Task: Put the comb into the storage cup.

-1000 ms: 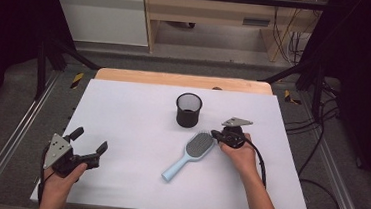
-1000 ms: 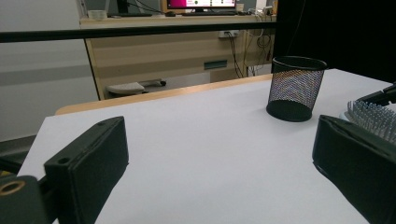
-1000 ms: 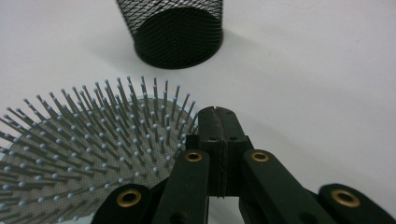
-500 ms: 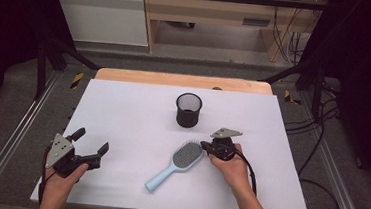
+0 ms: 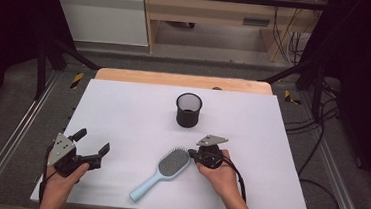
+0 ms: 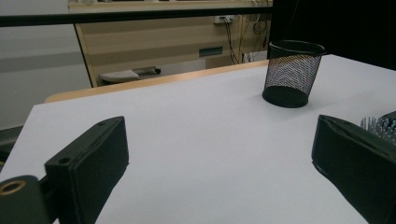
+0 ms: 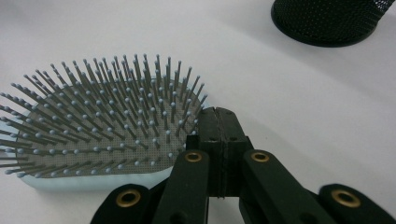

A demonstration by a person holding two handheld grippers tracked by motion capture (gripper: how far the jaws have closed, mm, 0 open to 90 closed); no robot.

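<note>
A light blue hairbrush (image 5: 171, 166) lies bristles up near the front middle of the white table (image 5: 133, 110), its handle pointing to the front left. My right gripper (image 5: 193, 158) is shut with nothing between its jaws, and its tip rests against the right rim of the brush head. In the right gripper view the closed jaws (image 7: 219, 122) touch the edge of the hairbrush (image 7: 102, 133). My left gripper (image 5: 92, 142) stands open at the front left, well away from the brush. In the left gripper view its jaws (image 6: 219, 140) are wide apart over bare table, with some brush bristles (image 6: 380, 127) at the right edge.
A black mesh cup (image 5: 188, 110) stands upright at the table's middle, beyond the brush; it also appears as the mesh cup (image 6: 292, 74) and the mesh cup (image 7: 331, 18). A wooden strip (image 5: 183, 80) runs along the far edge. Cables hang off the right side.
My right gripper has moved toward the front left with the hairbrush sliding along ahead of it, away from the mesh cup. The left gripper has stayed where it was.
</note>
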